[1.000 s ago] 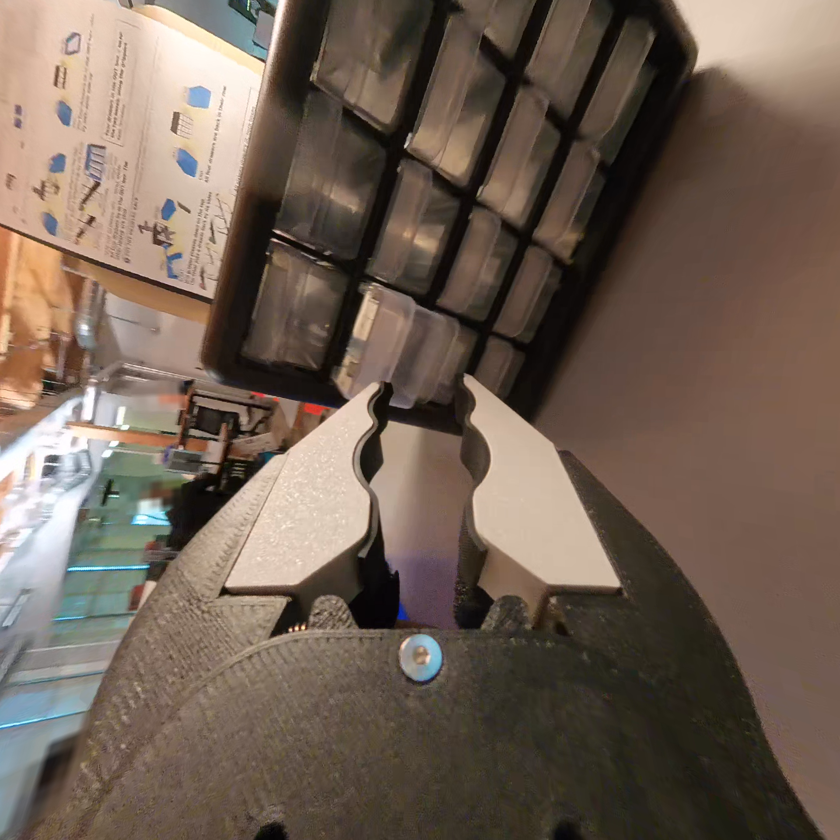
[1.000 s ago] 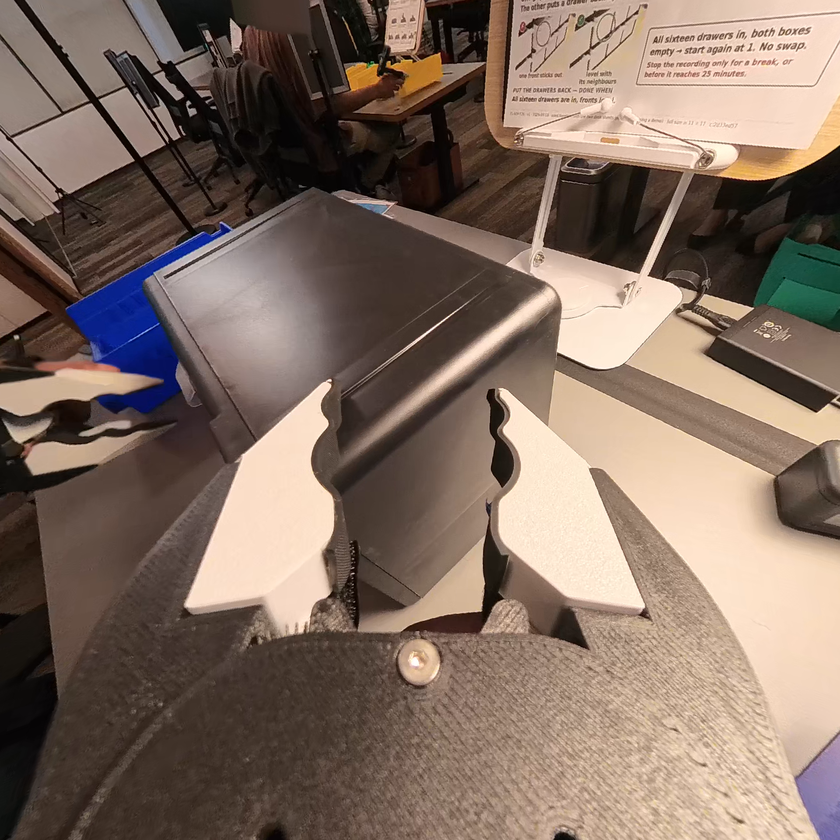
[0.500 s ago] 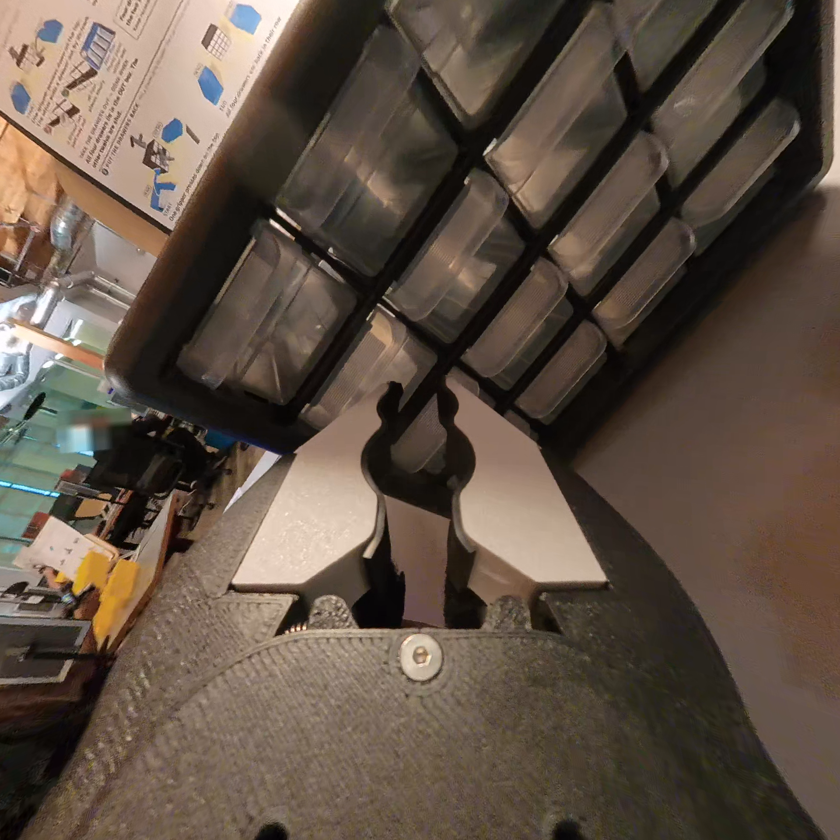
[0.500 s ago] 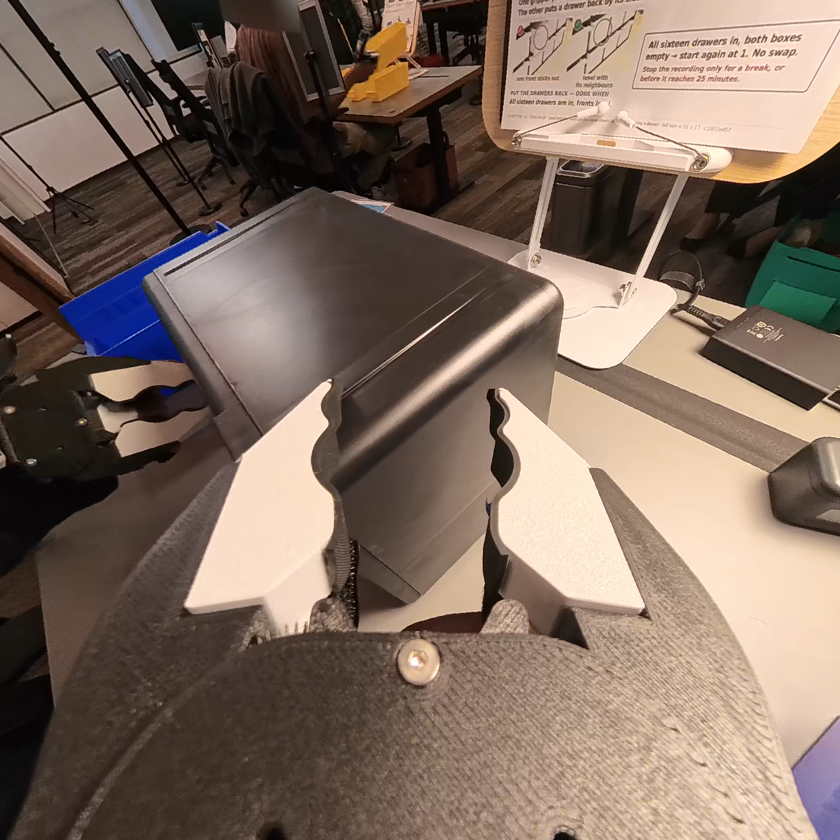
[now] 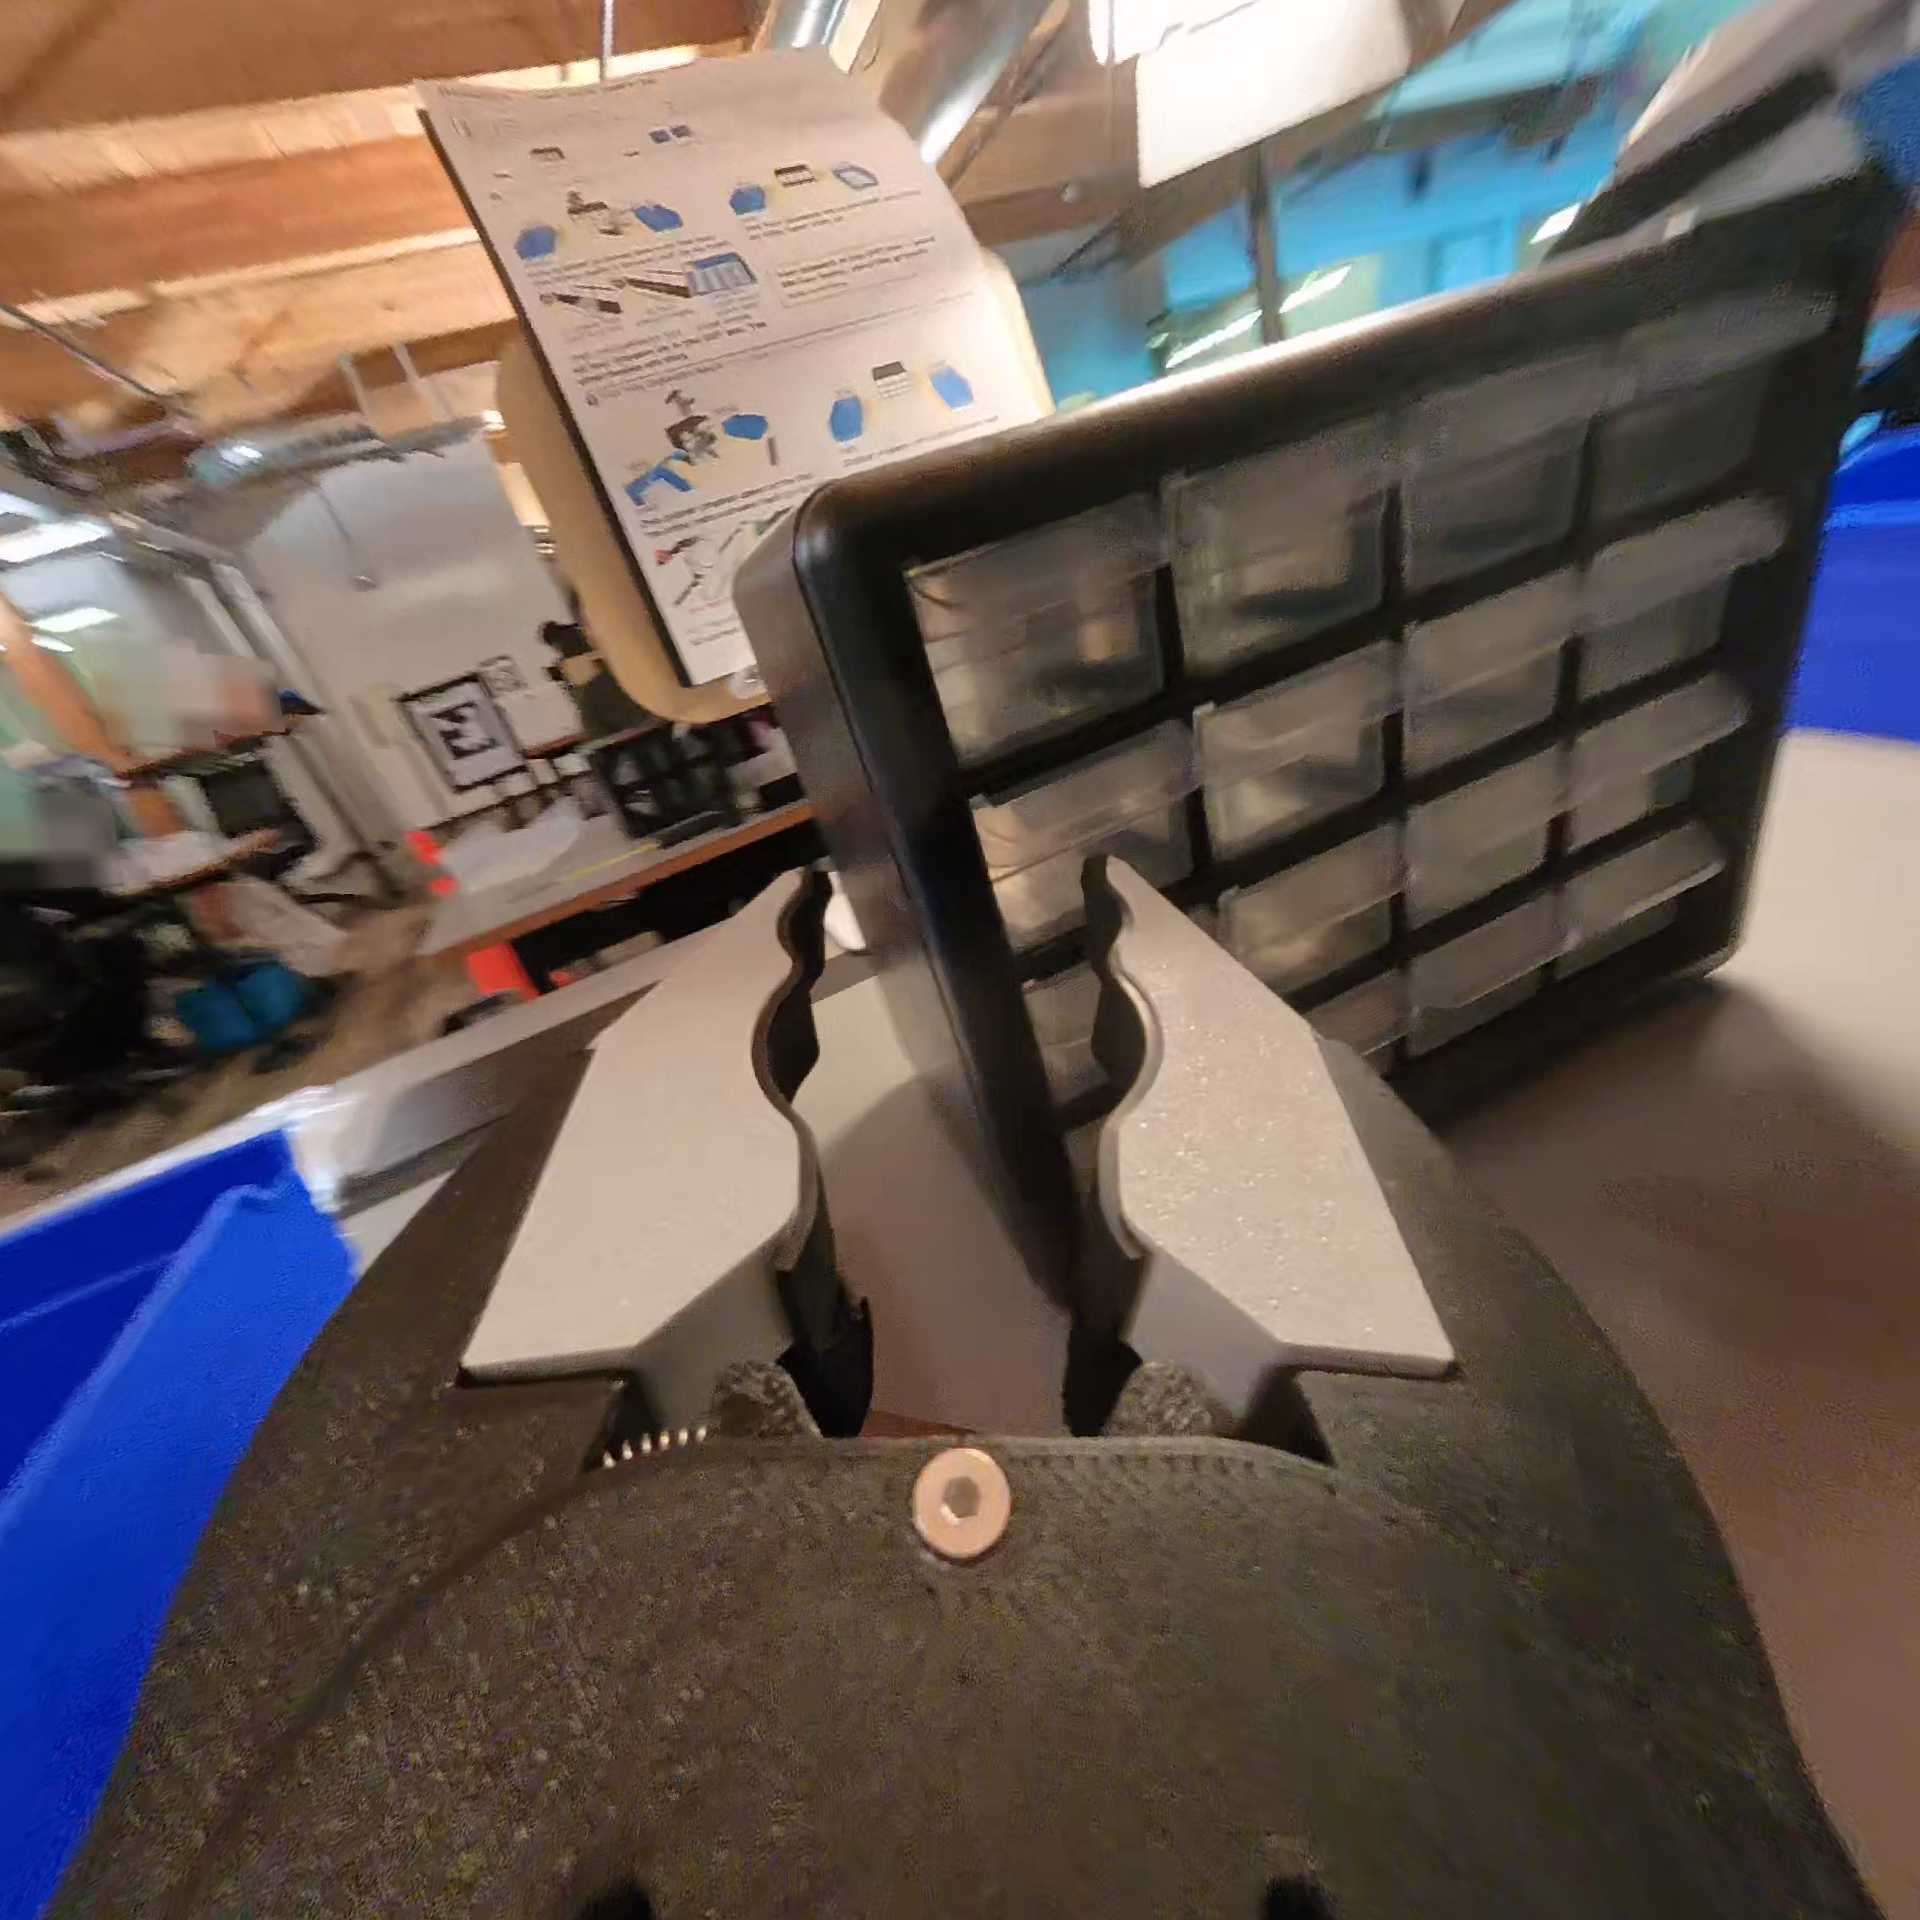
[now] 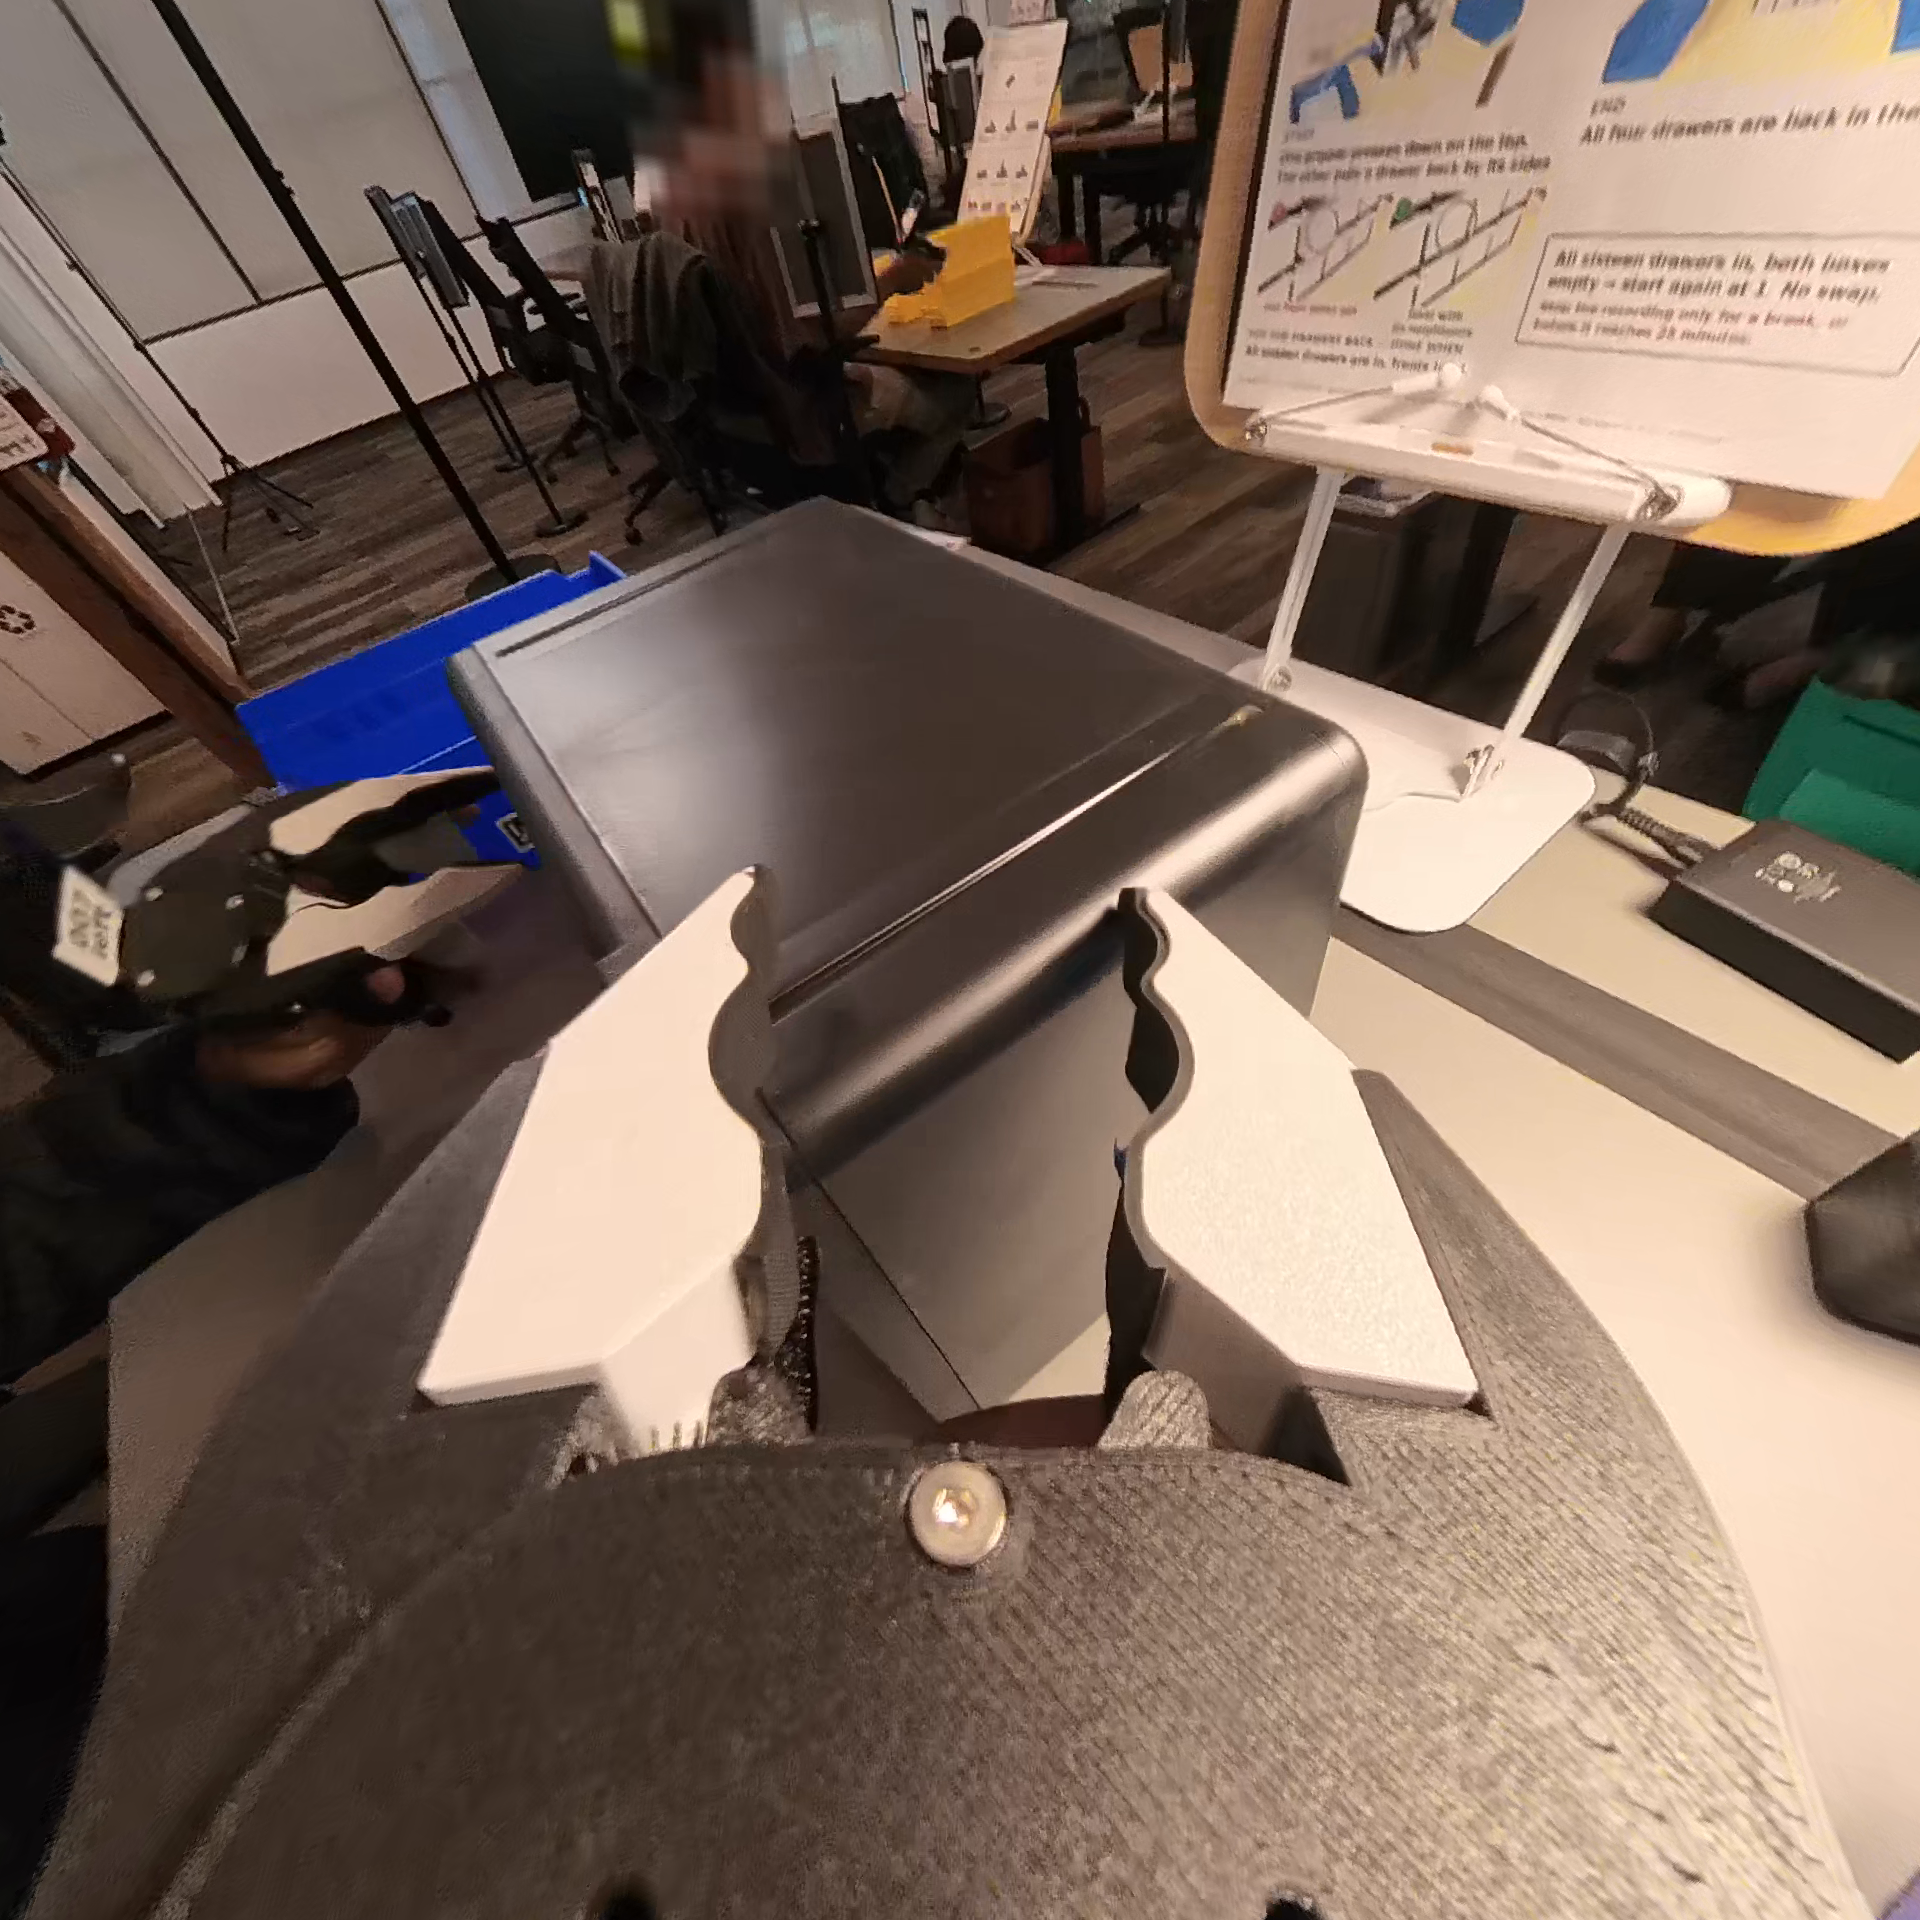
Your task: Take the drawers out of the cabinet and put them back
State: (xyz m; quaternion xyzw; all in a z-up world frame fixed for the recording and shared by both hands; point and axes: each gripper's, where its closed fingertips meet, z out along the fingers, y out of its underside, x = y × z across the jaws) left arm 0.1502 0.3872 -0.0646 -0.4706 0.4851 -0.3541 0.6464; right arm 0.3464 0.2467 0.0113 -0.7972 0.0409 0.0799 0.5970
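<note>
Left gripper (image 6: pixel 416 862) is seen at the left, jaws apart, nothing held, near the blue bin (image 6: pixel 416 707). Black cabinet (image 6: pixel 935 779) is set on the tabletop (image 6: pixel 1558 1143), clear drawers (image 5: pixel 1351 727) all inserted. Right gripper (image 6: pixel 945 1039) is held over its rear edge, jaws wide, nothing gripped.

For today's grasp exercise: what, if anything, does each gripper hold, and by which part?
Neither holds anything. The left gripper is open in front of the cabinet, nothing between its fingers. The right gripper is open over the cabinet's top rear edge, not clamping it.
</note>
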